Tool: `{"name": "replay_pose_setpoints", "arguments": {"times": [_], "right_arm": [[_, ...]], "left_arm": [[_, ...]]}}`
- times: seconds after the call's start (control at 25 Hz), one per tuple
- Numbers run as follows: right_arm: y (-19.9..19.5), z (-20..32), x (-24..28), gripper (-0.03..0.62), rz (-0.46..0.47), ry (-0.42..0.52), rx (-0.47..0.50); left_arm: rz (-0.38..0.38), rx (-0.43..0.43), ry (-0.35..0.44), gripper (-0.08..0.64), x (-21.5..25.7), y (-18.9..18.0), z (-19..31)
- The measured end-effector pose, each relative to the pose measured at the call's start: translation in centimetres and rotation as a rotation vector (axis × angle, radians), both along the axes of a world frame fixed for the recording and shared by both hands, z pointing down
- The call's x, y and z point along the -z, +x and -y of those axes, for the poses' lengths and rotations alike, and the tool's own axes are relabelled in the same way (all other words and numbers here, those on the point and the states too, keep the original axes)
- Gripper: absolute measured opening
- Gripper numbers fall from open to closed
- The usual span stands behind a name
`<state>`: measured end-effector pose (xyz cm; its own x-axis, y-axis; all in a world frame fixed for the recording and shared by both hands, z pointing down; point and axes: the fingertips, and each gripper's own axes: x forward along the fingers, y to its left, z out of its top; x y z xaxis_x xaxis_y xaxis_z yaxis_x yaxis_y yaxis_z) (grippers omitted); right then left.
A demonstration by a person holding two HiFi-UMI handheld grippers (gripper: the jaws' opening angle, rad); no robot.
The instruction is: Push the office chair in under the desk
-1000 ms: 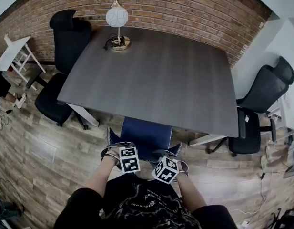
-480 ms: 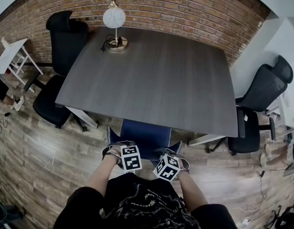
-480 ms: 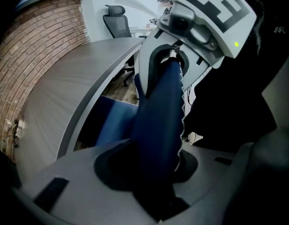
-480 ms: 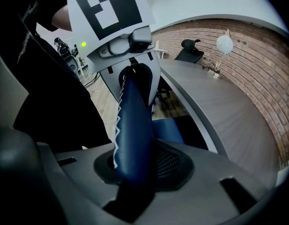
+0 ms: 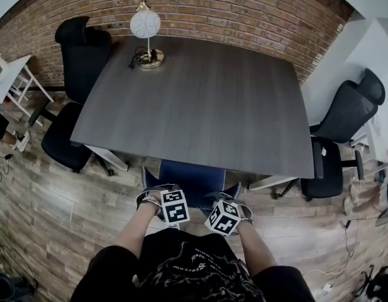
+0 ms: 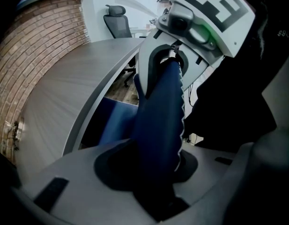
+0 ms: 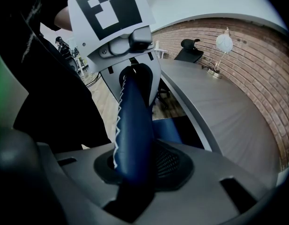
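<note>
Head view: my left tool [image 5: 170, 201] and right tool [image 5: 220, 214] sit side by side on the top edge of the blue office chair [image 5: 188, 178], L one near its left corner, R one near its right. The chair's seat is already tucked under the near edge of the grey surface [image 5: 200, 99]; only the back part and armrests show. A lamp [image 5: 145, 27] stands at the far left corner of the surface, by the brick wall [image 5: 244, 8]. One black chair [image 5: 85, 49] is at the surface's left side and another black chair [image 5: 348, 115] at its right, on the wood floor [image 5: 49, 212].

Left gripper view: my left tool's jaws are partly closed, clamped on the chair's blue backrest, which runs up btwn them w/ white zigzag stitching on one edge. At the far end of that edge the right tool grips the same backrest. The surface's edge curves just beside the chair.

Right gripper view: same story mirrored. My right tool's jaws are pinched on the padded top edge, narrower than the L pair. The left tool is on the far end, w/ surface and lamp off to the right.
</note>
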<state>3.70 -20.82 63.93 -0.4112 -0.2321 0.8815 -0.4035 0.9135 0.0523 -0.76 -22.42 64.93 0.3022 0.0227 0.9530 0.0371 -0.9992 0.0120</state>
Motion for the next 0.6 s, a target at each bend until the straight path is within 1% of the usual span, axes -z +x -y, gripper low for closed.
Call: {"name": "replay_pose_setpoints", "arguments": {"times": [0.16, 0.48, 0.6], "right_arm": [[0.4, 0.7, 0.1, 0.101, -0.001, 0.006, -0.002], [0.7, 1.6, 0.0, 0.101, 0.001, 0.003, 0.000], [0.9, 1.9, 0.1, 0.101, 0.001, 0.003, -0.001]], "left_arm": [[-0.004, 0.001, 0.019, 0.140, 0.1, 0.4, 0.8], [-0.006, -0.002, 0.011, 0.140, 0.0, 0.7, 1.6], [-0.010, -0.001, 0.021, 0.140, 0.1, 0.9, 2.0]]}}
